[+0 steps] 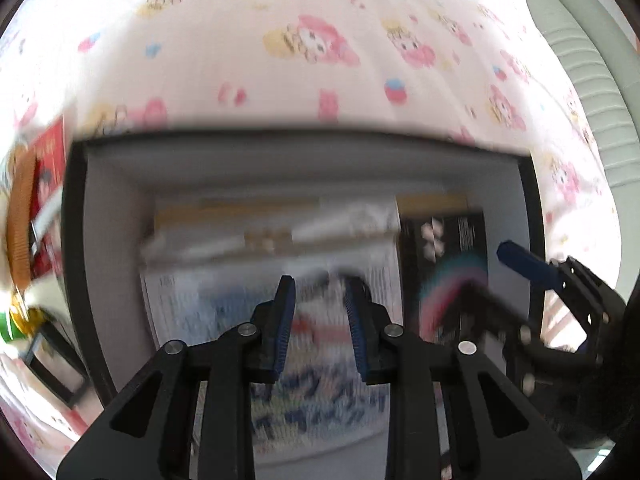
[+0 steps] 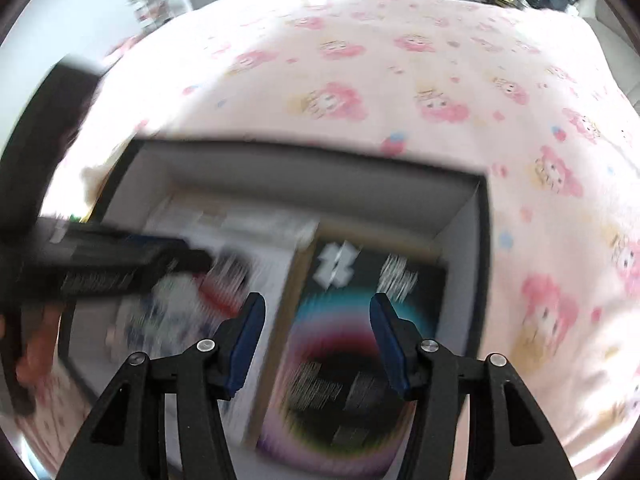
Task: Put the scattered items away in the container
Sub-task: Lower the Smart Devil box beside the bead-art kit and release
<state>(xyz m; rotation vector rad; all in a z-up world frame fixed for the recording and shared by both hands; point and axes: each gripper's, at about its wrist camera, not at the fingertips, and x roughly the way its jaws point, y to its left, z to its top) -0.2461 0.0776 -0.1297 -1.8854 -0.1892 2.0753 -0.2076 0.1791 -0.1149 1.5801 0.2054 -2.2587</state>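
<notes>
A: Both pairs of jaws are spread with nothing between them. The left gripper (image 1: 320, 300) and right gripper (image 2: 318, 312) hang over the box (image 1: 304, 160).

B: What's inside?

A: 2 things lying flat: a white printed packet (image 1: 280, 280) on the left, a black packet with rainbow rings (image 2: 360, 340) on the right, side by side. The box sits on the pink cartoon-print cloth (image 2: 400, 80).

B: Anything outside?

A: A red packet (image 1: 50, 184) just left of the box.

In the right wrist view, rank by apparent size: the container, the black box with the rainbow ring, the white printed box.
1. Container, holding both boxes.
2. Black box and white printed box: unsure; the white one is partly hidden and blurred.
</notes>
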